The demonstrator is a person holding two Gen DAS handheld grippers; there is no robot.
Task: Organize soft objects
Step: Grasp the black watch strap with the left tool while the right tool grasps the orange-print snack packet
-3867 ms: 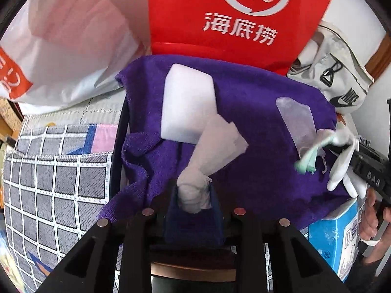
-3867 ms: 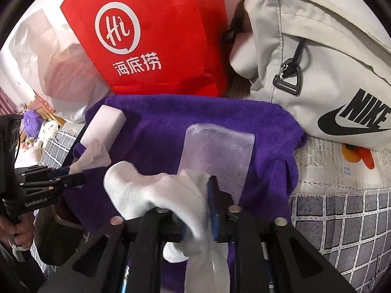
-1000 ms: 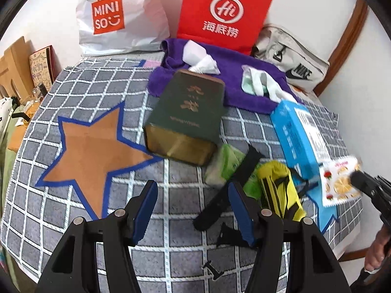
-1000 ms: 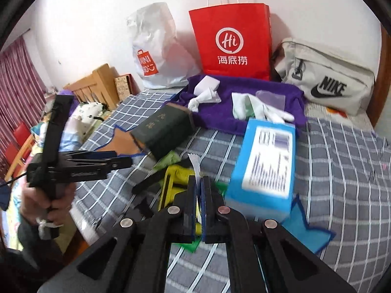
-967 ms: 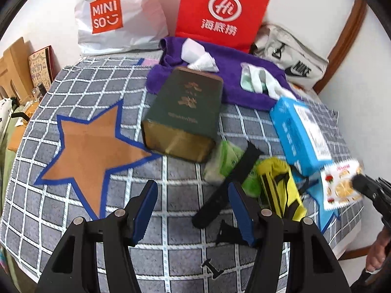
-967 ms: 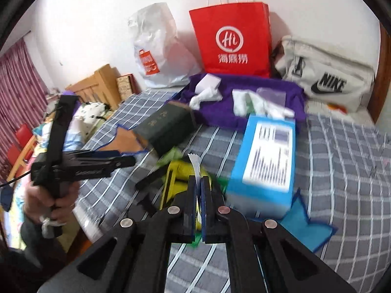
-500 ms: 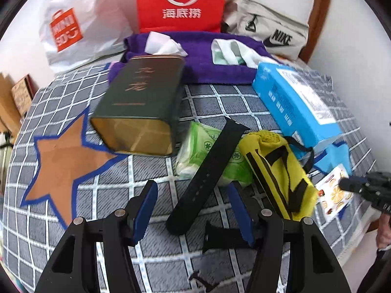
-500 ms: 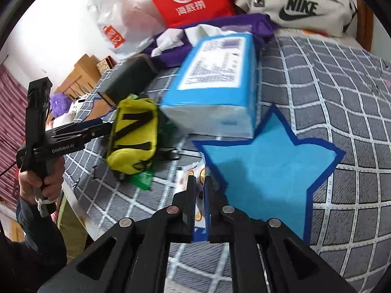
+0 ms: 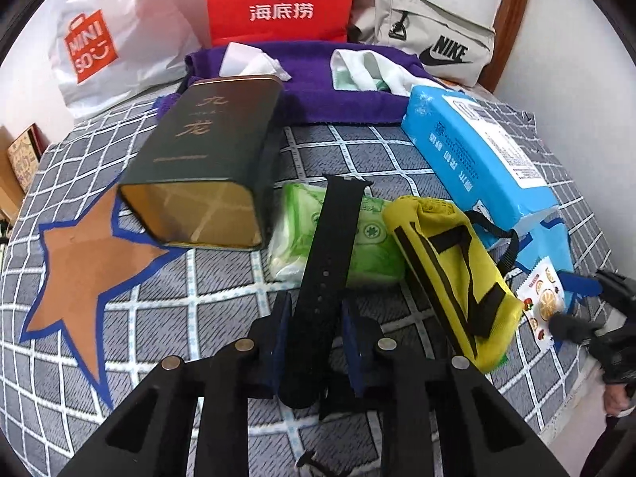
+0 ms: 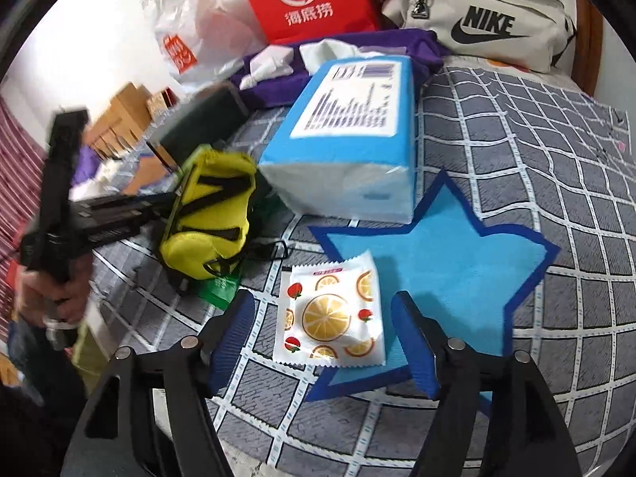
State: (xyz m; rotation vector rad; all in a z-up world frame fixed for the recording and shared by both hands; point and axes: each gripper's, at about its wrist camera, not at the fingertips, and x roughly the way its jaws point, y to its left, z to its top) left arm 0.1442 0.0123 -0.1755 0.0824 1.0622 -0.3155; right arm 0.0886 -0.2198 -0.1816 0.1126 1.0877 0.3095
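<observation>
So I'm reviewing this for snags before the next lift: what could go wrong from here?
1. The left gripper has just closed on the black strap, which lies across the green tissue pack; lifting may drag that pack.
2. The right gripper has just opened around the fruit-print sachet, which lies flat and thin; the pads may slide over it.

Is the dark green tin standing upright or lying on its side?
Lying on its side. The dark green tin rests lengthwise on the checked cloth, its lettered face up and its gold end facing the left wrist camera.
</observation>
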